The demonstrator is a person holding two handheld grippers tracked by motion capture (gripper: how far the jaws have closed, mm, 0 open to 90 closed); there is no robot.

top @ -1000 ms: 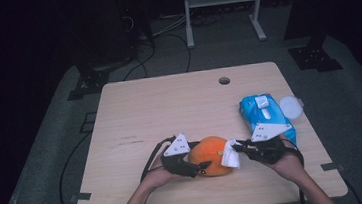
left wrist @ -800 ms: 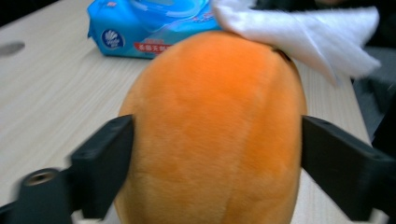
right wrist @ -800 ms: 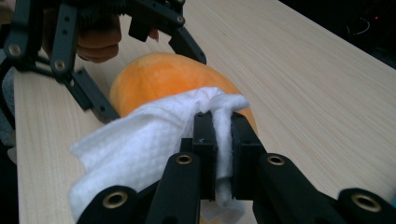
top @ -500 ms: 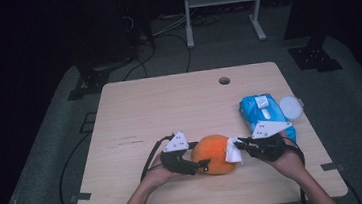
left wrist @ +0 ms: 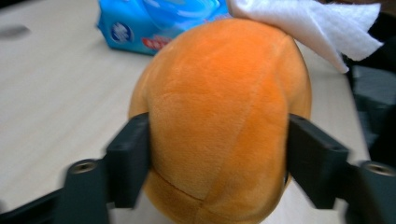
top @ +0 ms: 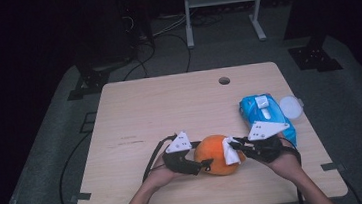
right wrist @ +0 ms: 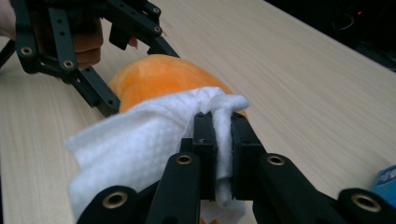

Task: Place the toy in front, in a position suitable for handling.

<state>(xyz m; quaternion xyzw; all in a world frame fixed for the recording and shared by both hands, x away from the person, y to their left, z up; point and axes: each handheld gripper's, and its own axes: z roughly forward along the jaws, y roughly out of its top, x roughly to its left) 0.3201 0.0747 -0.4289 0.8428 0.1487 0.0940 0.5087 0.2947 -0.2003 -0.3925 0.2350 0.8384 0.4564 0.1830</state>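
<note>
An orange plush ball [top: 216,154] lies near the table's front edge. My left gripper [top: 203,166] is shut on the orange plush ball [left wrist: 219,116], one jaw pressed into each side. My right gripper [top: 233,147] is shut on a white wipe [top: 229,150], which rests against the ball's right side. In the right gripper view the white wipe [right wrist: 154,140] is pinched between the jaws of my right gripper [right wrist: 223,135] and drapes over the orange plush ball [right wrist: 159,77]. The left gripper [right wrist: 116,70] shows beyond it. The white wipe [left wrist: 313,25] lies on the ball's top.
A blue pack of wipes [top: 265,114] lies at the table's right, with a round white lid [top: 290,106] beside it. The blue pack [left wrist: 154,23] is behind the ball. The wooden table [top: 169,108] has a small hole [top: 224,80] near its far edge.
The right gripper has shifted the wipe slightly on the ball's right side. The left gripper keeps its hold on the ball in place.
</note>
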